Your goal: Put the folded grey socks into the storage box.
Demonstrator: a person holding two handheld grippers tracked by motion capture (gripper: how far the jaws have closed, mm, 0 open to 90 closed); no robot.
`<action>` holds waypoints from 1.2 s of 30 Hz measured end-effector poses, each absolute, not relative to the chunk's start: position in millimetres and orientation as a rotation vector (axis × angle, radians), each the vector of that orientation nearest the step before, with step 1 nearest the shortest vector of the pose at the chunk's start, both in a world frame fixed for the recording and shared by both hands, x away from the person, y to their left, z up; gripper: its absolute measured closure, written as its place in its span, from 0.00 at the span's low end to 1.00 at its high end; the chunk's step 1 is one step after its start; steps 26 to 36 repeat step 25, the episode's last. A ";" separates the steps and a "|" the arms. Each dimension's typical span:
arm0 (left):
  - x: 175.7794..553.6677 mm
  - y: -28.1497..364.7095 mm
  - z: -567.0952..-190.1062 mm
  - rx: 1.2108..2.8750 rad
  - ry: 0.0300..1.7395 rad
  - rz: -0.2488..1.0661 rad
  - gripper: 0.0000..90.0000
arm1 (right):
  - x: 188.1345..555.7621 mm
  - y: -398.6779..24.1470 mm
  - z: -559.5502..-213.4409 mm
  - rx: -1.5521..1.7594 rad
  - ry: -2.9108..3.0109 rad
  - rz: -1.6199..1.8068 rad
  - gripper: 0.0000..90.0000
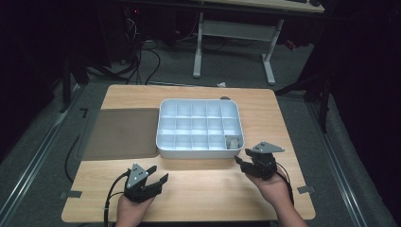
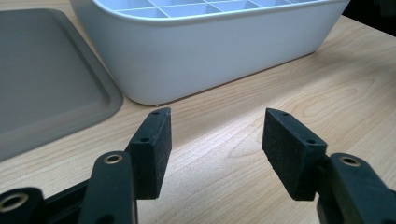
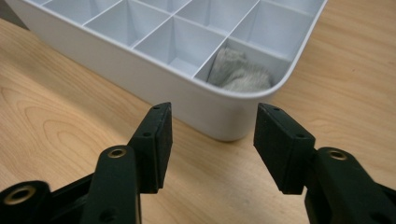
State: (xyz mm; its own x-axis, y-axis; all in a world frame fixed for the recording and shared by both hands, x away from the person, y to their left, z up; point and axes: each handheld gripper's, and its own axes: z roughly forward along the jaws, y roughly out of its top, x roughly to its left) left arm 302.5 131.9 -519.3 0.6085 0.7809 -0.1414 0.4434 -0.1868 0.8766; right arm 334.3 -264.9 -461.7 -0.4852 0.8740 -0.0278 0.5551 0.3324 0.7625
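worktop [image 1: 203, 184]: pale wood, carrying everything here; its near strip in front of the tray is where both hands rest, so a careless sweep there could knock something toward the edge.

mat [image 1: 120, 133]: flat grey sheet lying just left of the tray, its edge touching or nearly touching the tray's side. A push on the tray from the right would likely slide it over this mat.

tray [image 1: 165, 151]: white, divided into many small compartments, sitting mid-worktop. It looks light, so a bump against its near wall could shift it and jolt what it holds.

right tongs [image 1: 249, 158]: just off the tray's near right corner, pointing at it, jaws spread wide with nothing between them. The right gripper view has the corner of the tray [image 3: 233, 126] directly ahead of the pads; moving forward from here risks striking the rim.

left tongs [image 1: 158, 174]: in front of the tray's near left part, well short of it, jaws apart and empty above bare wood. Little risk while they hold off.

cloth [image 3: 238, 72]: small grey crumpled piece lying in the tray's near right corner compartment. It seems soft and springy, so it may puff above the dividers or catch on a pad passing too close.
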 end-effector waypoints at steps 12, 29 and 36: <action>294.4 128.2 -517.6 1.831 0.974 0.386 0.47 | 289.2 -268.7 -515.7 1.231 1.994 1.110 0.53; 293.7 127.6 -517.9 1.848 0.963 0.407 0.46 | 287.5 -280.2 -520.1 1.264 2.000 1.104 0.51; 293.7 127.6 -517.9 1.848 0.963 0.407 0.46 | 287.5 -280.2 -520.1 1.264 2.000 1.104 0.51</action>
